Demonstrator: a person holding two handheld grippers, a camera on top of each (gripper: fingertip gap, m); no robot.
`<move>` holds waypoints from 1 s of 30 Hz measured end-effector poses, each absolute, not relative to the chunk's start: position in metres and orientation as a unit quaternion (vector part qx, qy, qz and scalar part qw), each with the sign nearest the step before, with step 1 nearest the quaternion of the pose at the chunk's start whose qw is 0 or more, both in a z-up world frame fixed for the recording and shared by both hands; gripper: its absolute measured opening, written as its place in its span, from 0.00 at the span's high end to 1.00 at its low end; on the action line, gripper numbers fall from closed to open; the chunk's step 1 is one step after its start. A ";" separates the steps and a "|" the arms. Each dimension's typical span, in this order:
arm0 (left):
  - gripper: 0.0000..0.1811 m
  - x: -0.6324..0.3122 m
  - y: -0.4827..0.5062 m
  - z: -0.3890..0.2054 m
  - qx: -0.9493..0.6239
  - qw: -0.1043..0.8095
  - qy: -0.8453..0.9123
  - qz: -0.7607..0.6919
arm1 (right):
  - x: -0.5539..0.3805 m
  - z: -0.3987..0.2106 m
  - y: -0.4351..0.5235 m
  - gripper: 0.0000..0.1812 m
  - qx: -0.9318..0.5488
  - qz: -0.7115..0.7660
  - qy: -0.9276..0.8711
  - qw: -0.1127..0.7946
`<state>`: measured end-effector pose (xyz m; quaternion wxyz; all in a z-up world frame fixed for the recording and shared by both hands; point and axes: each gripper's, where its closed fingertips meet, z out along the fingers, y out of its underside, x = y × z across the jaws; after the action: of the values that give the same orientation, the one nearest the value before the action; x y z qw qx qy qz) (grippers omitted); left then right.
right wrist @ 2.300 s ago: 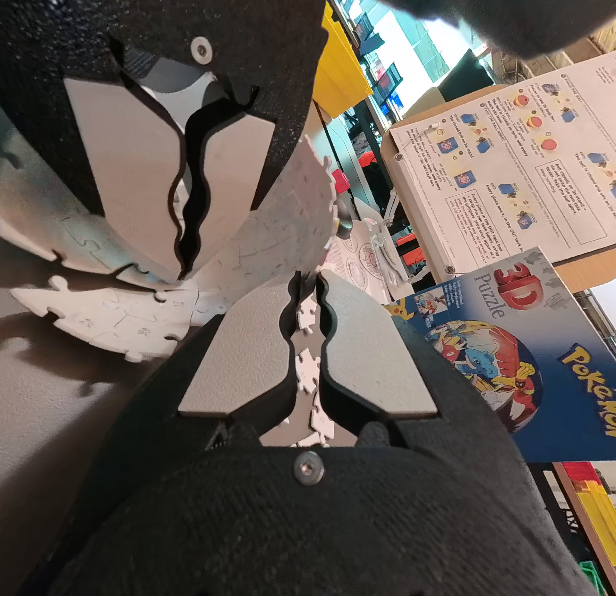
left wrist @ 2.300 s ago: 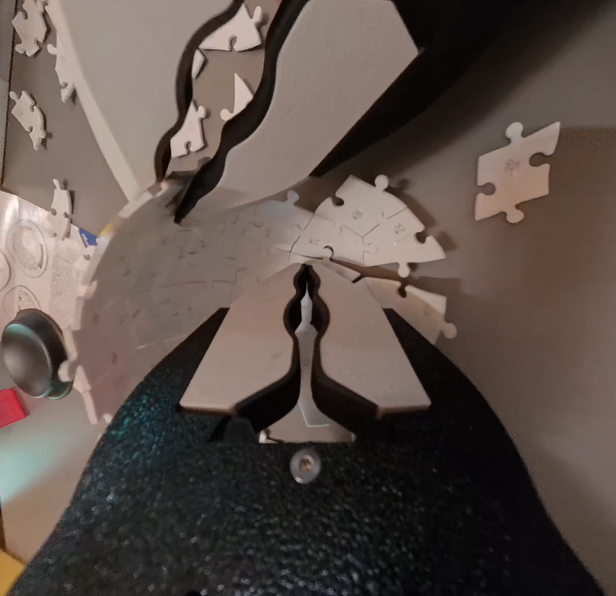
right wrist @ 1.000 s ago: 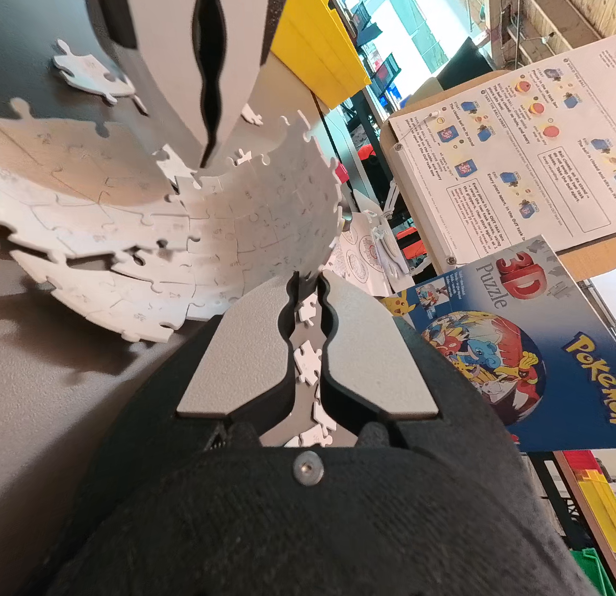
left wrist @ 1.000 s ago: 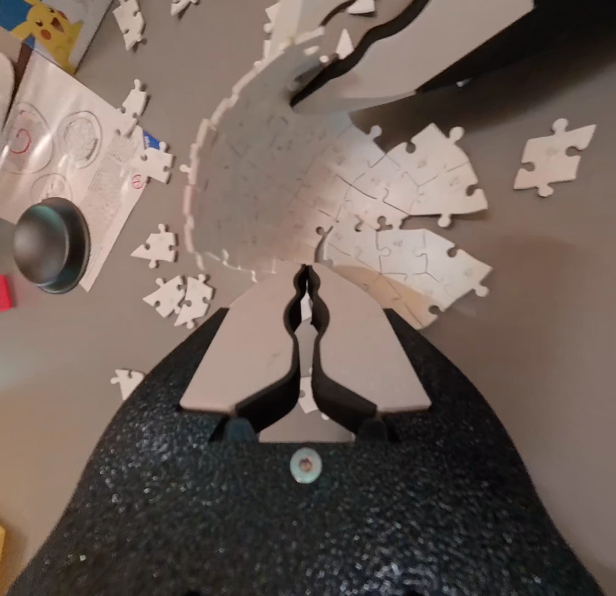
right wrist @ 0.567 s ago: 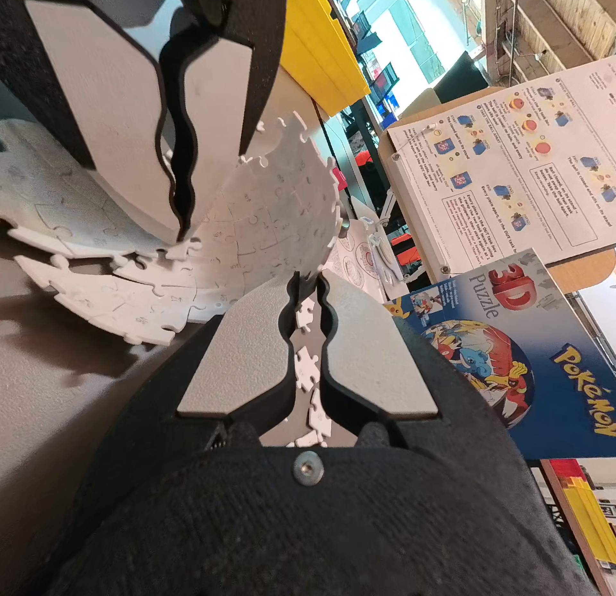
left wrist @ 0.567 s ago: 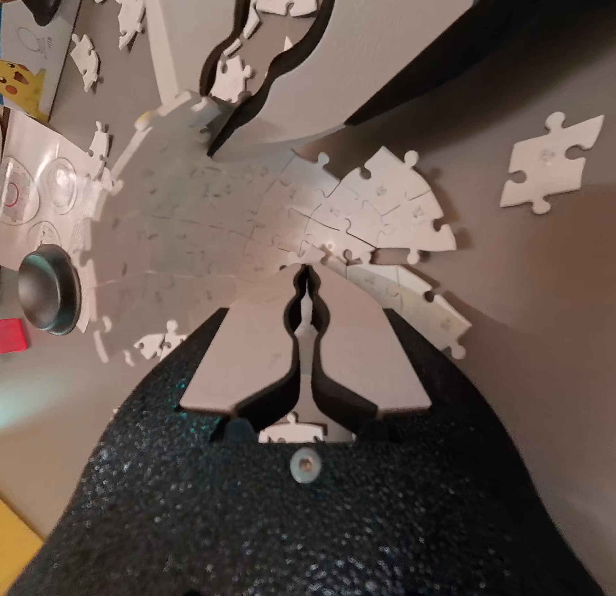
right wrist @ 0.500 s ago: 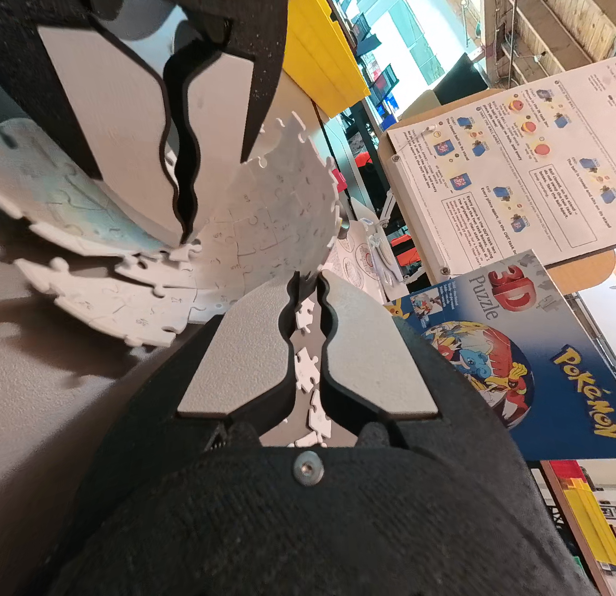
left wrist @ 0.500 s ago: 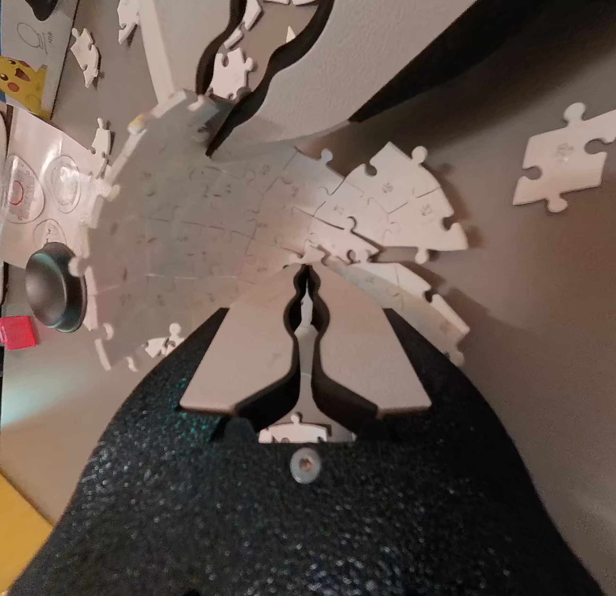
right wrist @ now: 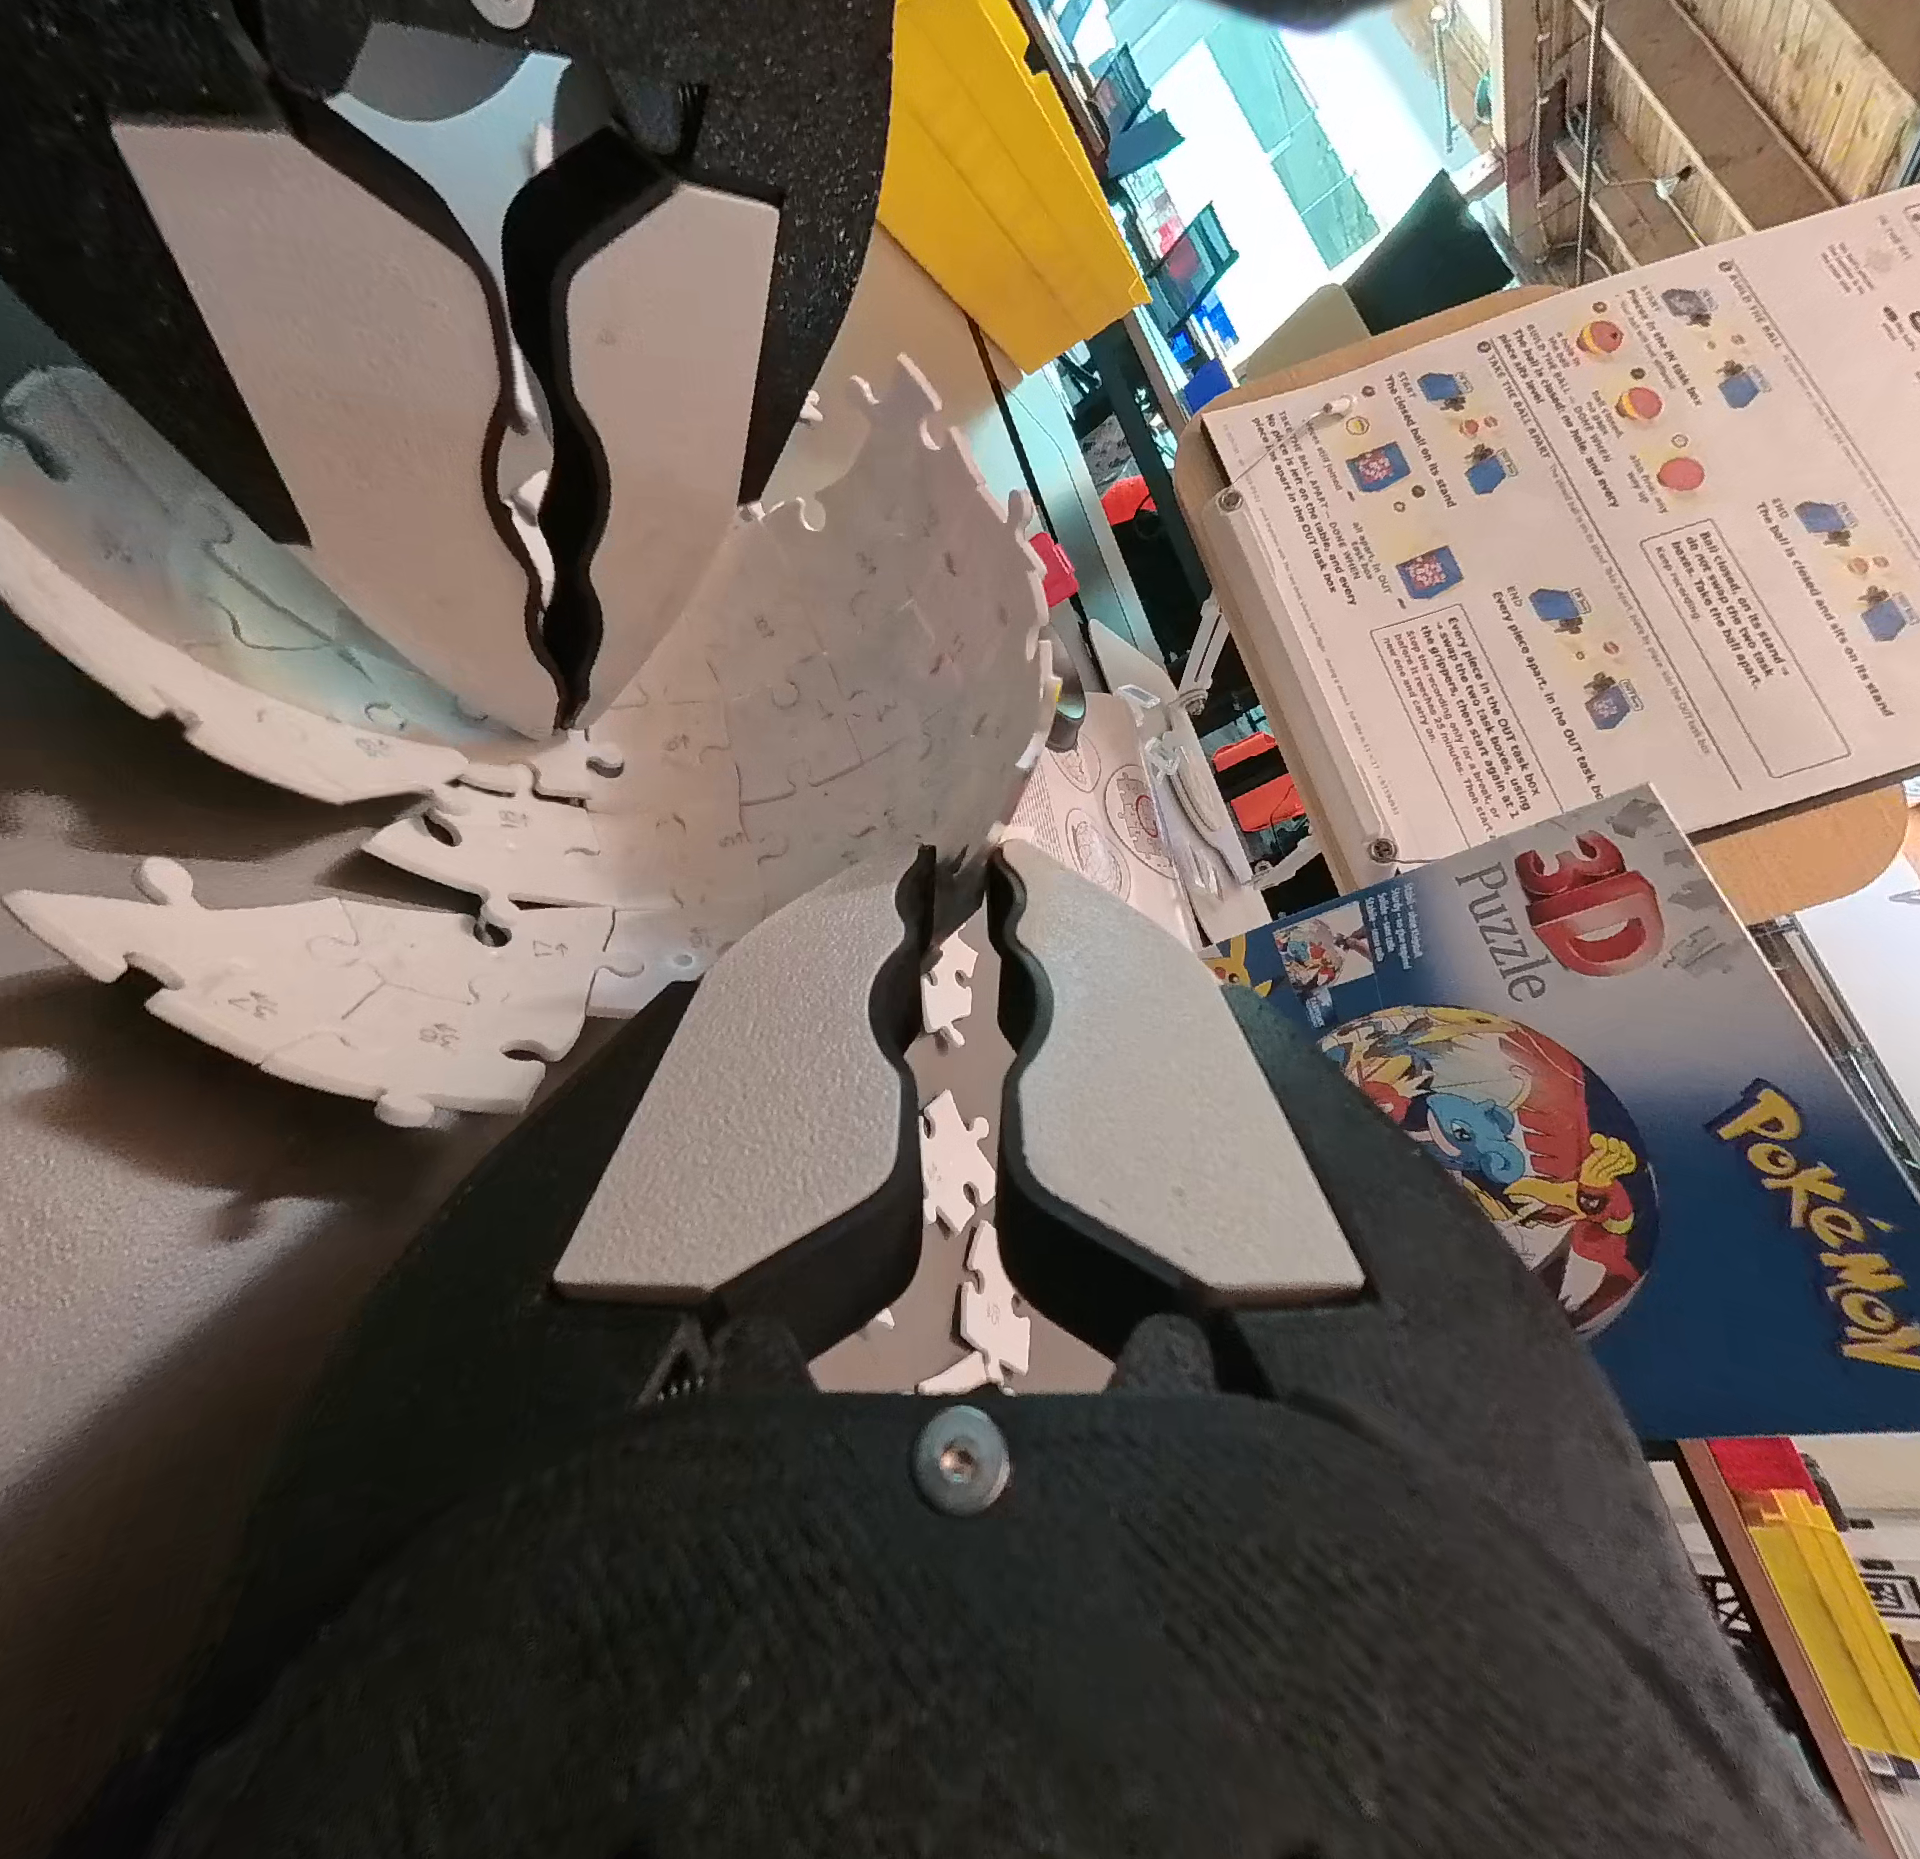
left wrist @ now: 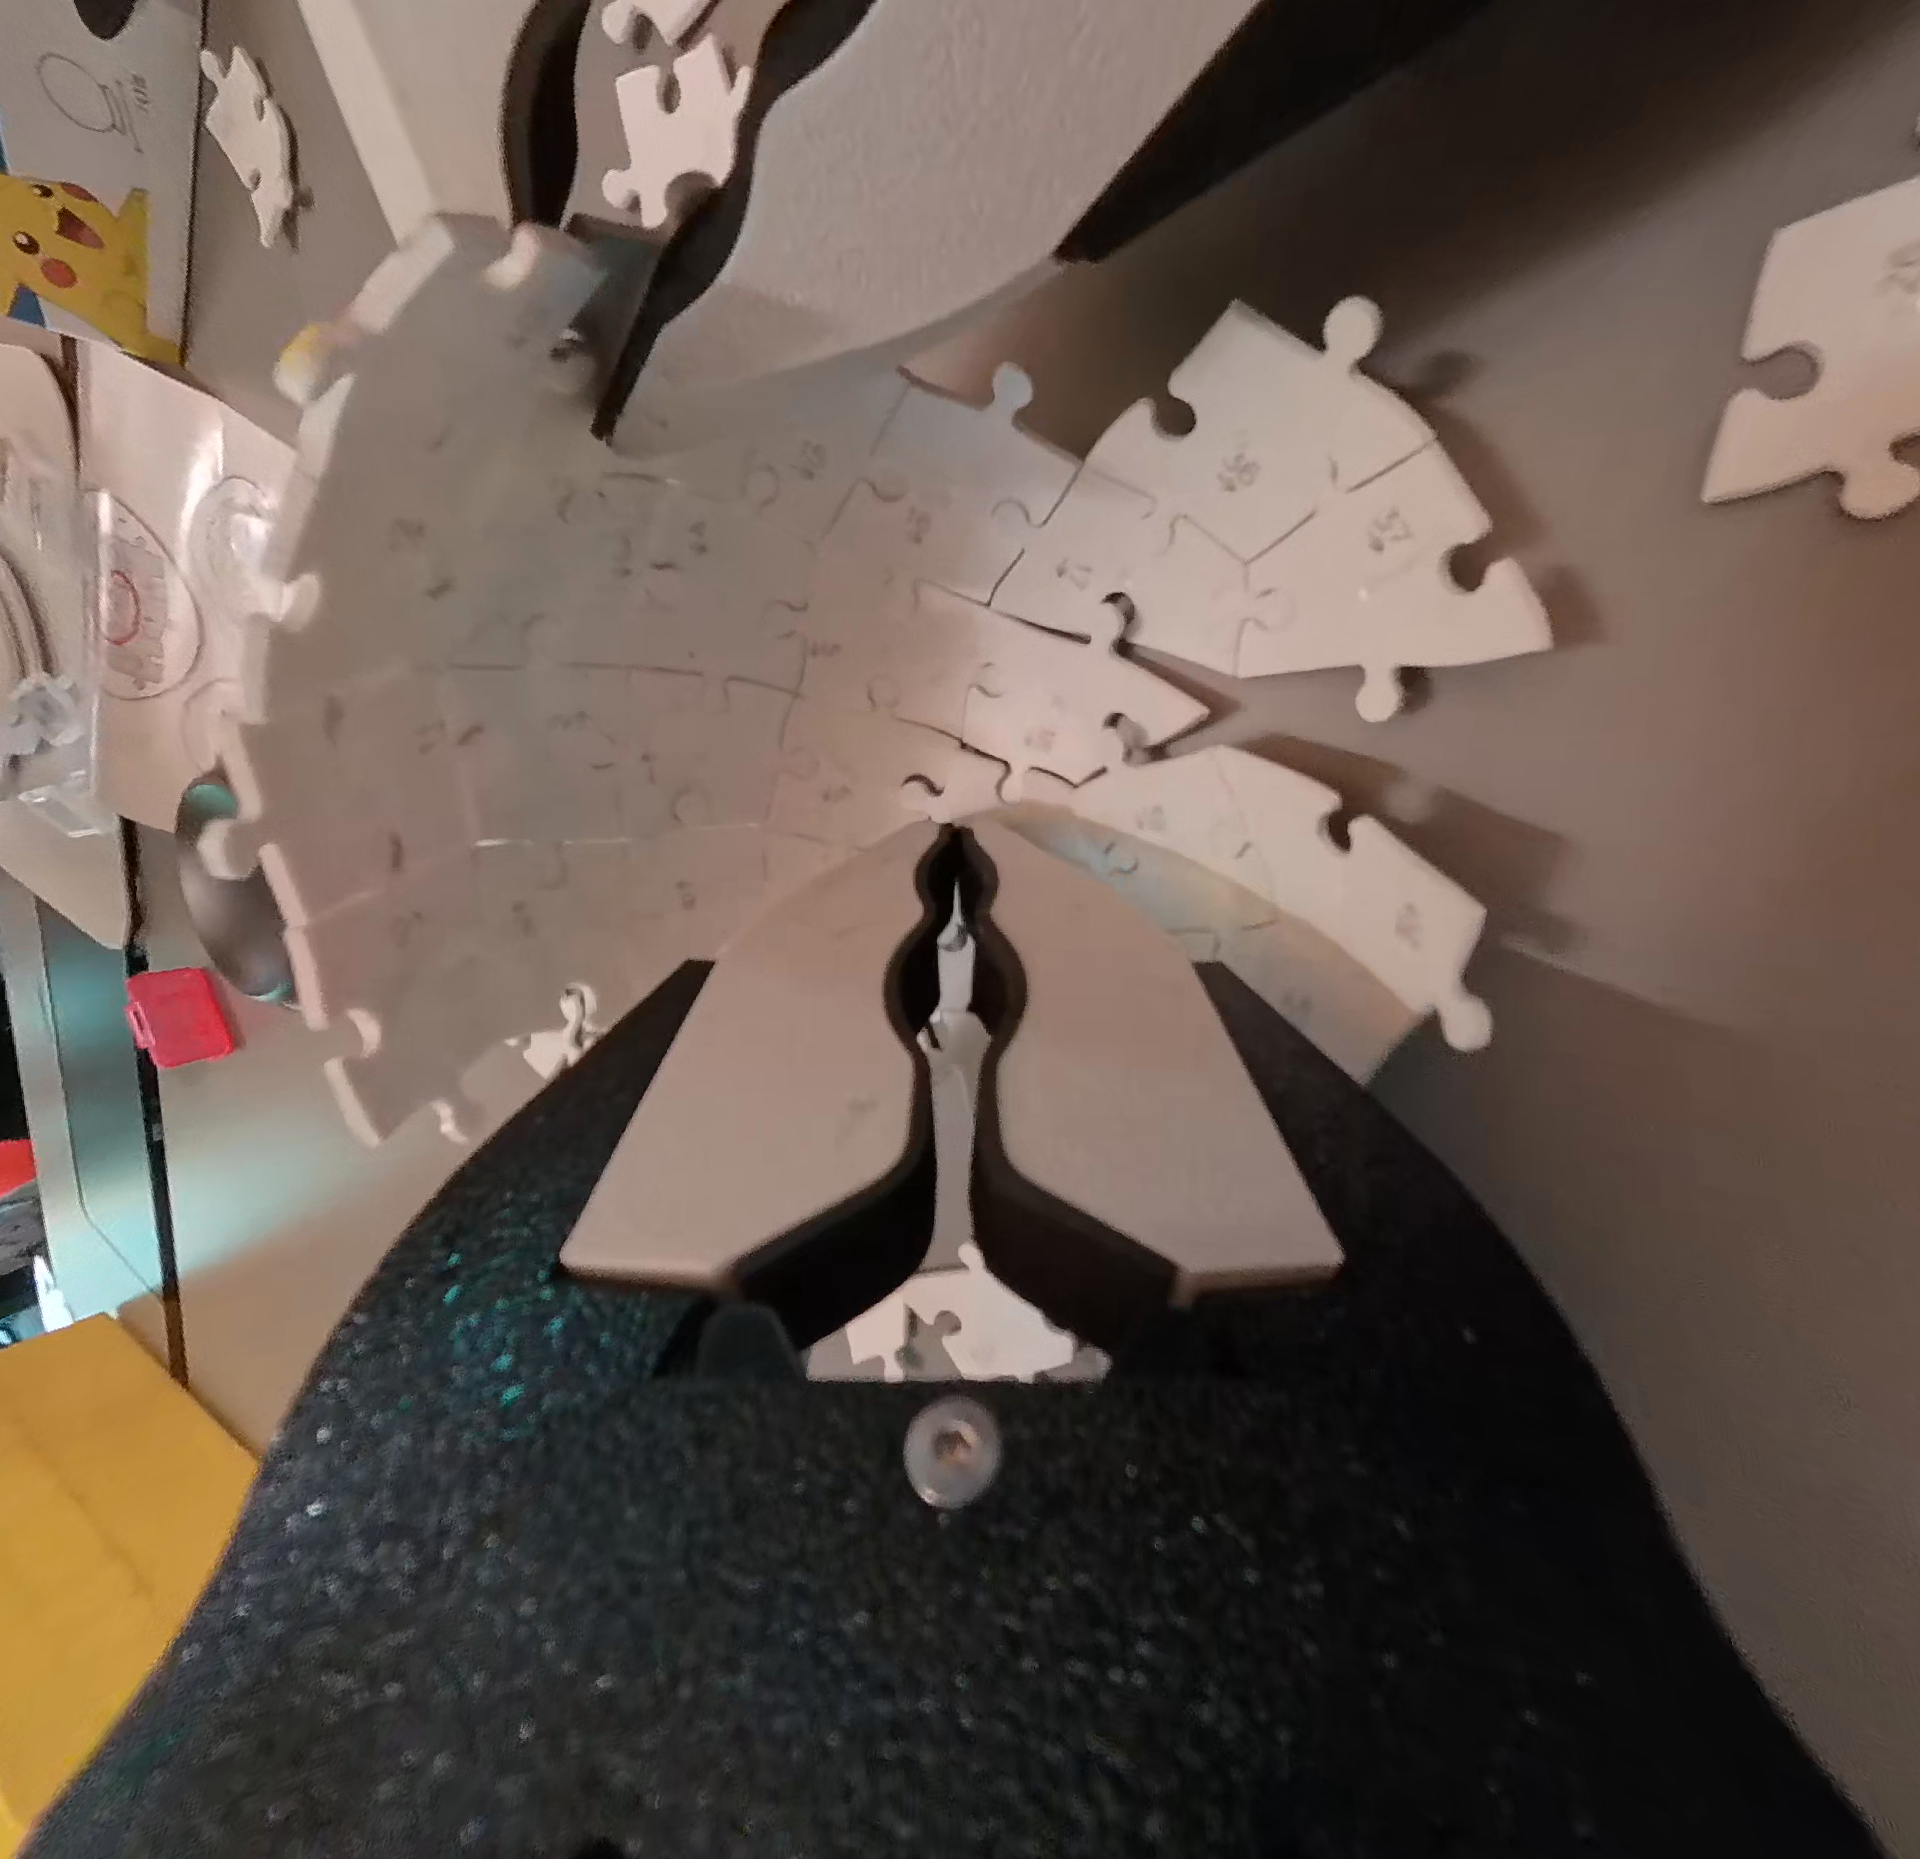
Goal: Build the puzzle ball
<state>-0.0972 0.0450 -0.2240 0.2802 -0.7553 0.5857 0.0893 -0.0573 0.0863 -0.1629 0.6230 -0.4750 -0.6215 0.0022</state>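
The part-built puzzle ball is a curved white shell (left wrist: 623,666) resting on the grey table, its inside facing me. My left gripper (left wrist: 954,848) is shut on a thin white puzzle piece (left wrist: 951,978), seen edge-on between the fingers. Its tips touch the shell's jagged inner edge. In the right wrist view the left gripper (right wrist: 561,708) comes down from the upper left onto the shell (right wrist: 831,666). My right gripper (right wrist: 954,869) is shut on the shell's rim. It also shows at the top of the left wrist view (left wrist: 613,407).
A loose piece (left wrist: 1829,375) lies on the table at the right, and more loose pieces (left wrist: 255,142) lie behind the shell. A paper leaflet (left wrist: 104,562), a red block (left wrist: 182,1014) and a dark knob (left wrist: 223,926) sit left. The puzzle box (right wrist: 1558,1082), an instruction board (right wrist: 1610,510) and a yellow bin (right wrist: 987,178) stand behind. Left tips to right tips: about 8 cm. From either gripper's tips it is about 35 cm to the red block (left wrist: 182,1014).
A second ago my left gripper was lifted back from the shell. It has come down again, tips now against the shell's inner edge. The right gripper has kept its grip on the rim.
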 end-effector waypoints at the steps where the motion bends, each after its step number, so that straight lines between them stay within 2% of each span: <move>1: 1.00 -0.097 0.045 -0.224 -0.748 0.282 0.593 0.093 | -0.057 -0.163 0.087 0.95 -0.476 0.002 -0.621 0.622; 7: 1.00 -0.096 0.045 -0.224 -0.739 0.283 0.608 0.066 | -0.057 -0.163 0.087 0.95 -0.478 0.004 -0.620 0.623; 16: 1.00 -0.096 0.044 -0.224 -0.690 0.272 0.654 0.149 | -0.058 -0.163 0.086 0.95 -0.480 0.010 -0.616 0.625; 26: 1.00 -0.094 0.044 -0.224 -0.754 0.283 0.593 0.020 | -0.057 -0.163 0.087 0.95 -0.483 0.017 -0.612 0.625; 30: 1.00 -0.094 0.047 -0.222 -0.764 0.291 0.576 0.015 | -0.057 -0.163 0.087 0.95 -0.484 0.016 -0.613 0.625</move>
<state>-0.0941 0.0469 -0.2221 0.2911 -0.7635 0.5763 0.0150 -0.0569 0.0872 -0.1633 0.6248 -0.4839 -0.6125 0.0160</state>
